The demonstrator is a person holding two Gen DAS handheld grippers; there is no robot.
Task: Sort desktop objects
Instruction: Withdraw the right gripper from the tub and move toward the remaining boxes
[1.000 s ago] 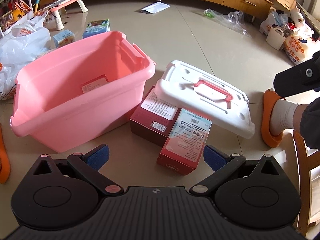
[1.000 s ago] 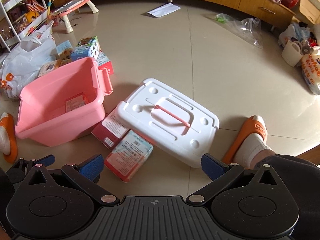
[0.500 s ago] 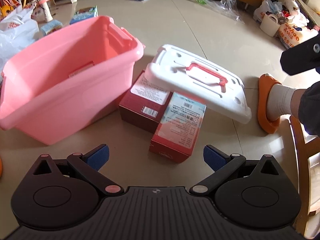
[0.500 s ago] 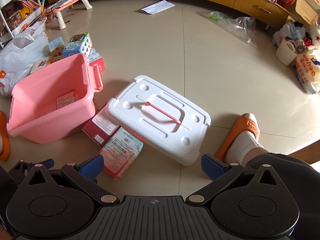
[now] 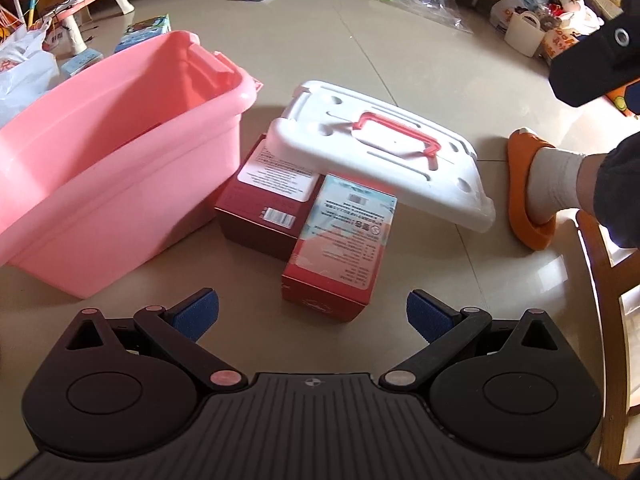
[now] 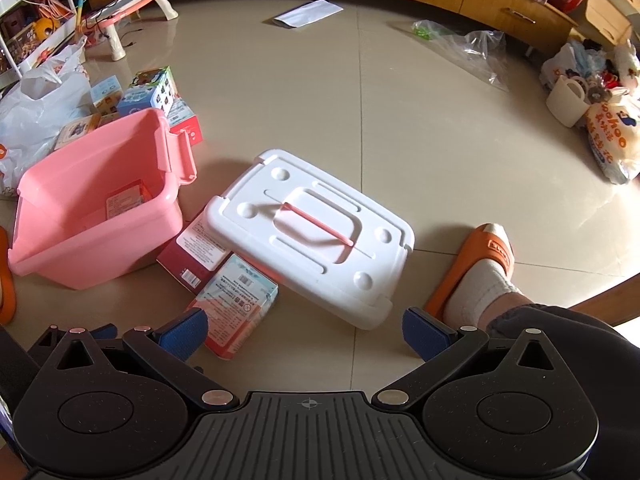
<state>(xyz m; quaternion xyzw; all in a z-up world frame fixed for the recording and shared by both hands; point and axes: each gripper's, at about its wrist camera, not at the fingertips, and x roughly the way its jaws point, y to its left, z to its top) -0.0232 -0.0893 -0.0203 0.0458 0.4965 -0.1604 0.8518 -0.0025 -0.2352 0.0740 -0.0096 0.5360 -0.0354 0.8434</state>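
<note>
A pink storage bin [image 5: 100, 168] [image 6: 96, 216] stands on the tiled floor with one small box inside [image 6: 125, 200]. Its white lid [image 5: 380, 156] [image 6: 316, 232], with a pink handle, leans on two boxes: a dark red box [image 5: 264, 196] [image 6: 192, 256] and a red box with a pale blue label [image 5: 340, 248] [image 6: 236, 304]. My left gripper [image 5: 312, 314] is open, just short of the labelled box. My right gripper [image 6: 304, 332] is open above the floor, near the lid's front edge. The right gripper's body [image 5: 592, 68] shows in the left wrist view.
A person's foot in a white sock and orange slipper [image 5: 536, 192] [image 6: 476, 276] rests right of the lid. More small boxes [image 6: 148, 92], a white plastic bag [image 6: 36, 112] and a toy table [image 6: 124, 12] lie behind the bin. Wooden cabinets line the far wall.
My left gripper has dropped lower and closer to the labelled box. My right gripper has drifted forward slightly. Both stay open.
</note>
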